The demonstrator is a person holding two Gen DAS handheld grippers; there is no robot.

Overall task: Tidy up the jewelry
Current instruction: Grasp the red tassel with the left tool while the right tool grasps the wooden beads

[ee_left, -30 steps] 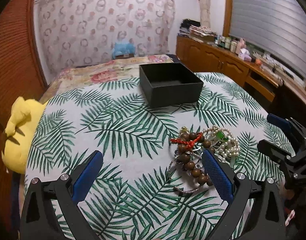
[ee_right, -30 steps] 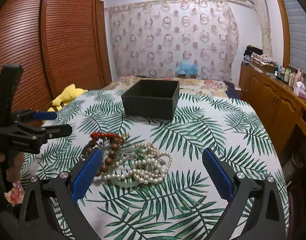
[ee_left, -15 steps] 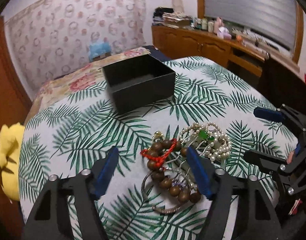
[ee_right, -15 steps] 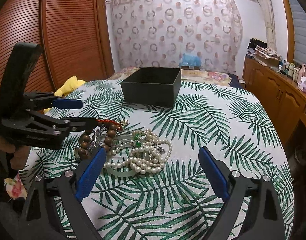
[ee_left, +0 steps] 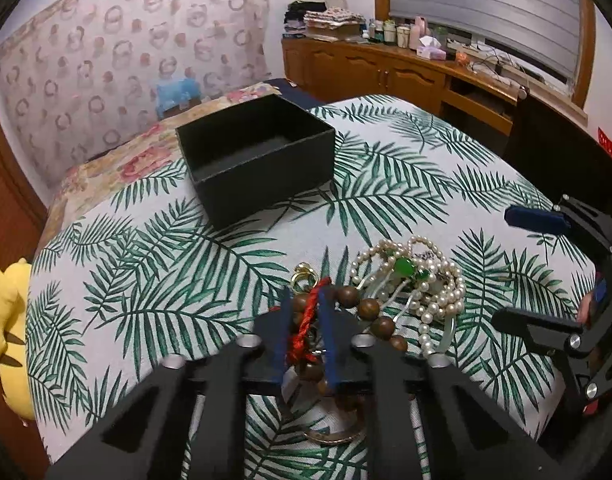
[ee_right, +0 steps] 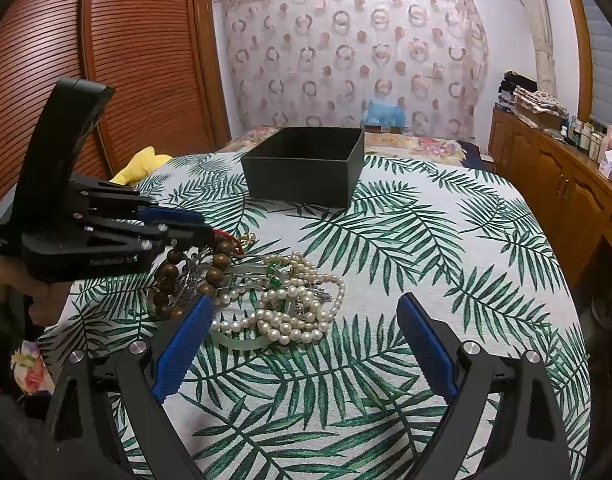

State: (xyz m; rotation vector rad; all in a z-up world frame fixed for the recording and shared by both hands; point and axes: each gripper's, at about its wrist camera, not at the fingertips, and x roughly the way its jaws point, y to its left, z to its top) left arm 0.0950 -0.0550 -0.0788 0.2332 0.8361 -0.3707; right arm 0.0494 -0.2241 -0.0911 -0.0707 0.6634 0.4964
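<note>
A tangle of jewelry lies on the leaf-print cloth [ee_left: 166, 280]. It holds a wooden bead bracelet [ee_left: 368, 307] [ee_right: 214, 276] with a red cord [ee_left: 306, 320], a pearl necklace [ee_left: 438, 284] [ee_right: 298, 320] with a green stone [ee_left: 404, 267], and a gold ring [ee_left: 304, 272]. My left gripper [ee_left: 306, 300] [ee_right: 202, 228] is shut on the red cord and the beads beside it. My right gripper [ee_right: 304, 300] [ee_left: 506, 266] stands open just in front of the pearls, its fingers apart from them. An open black box [ee_left: 266, 188] [ee_right: 302, 180] stands beyond the pile with nothing seen inside.
A yellow plush toy [ee_left: 6, 328] [ee_right: 142, 164] sits at the cloth's left edge. Wooden cabinets [ee_left: 386, 76] with bottles line the right wall, and slatted wardrobe doors [ee_right: 126, 60] stand at the left. A metal bangle [ee_left: 334, 436] lies under the left gripper.
My left gripper has moved forward over the wooden beads and its jaws have closed on the red cord. The right gripper has hardly moved.
</note>
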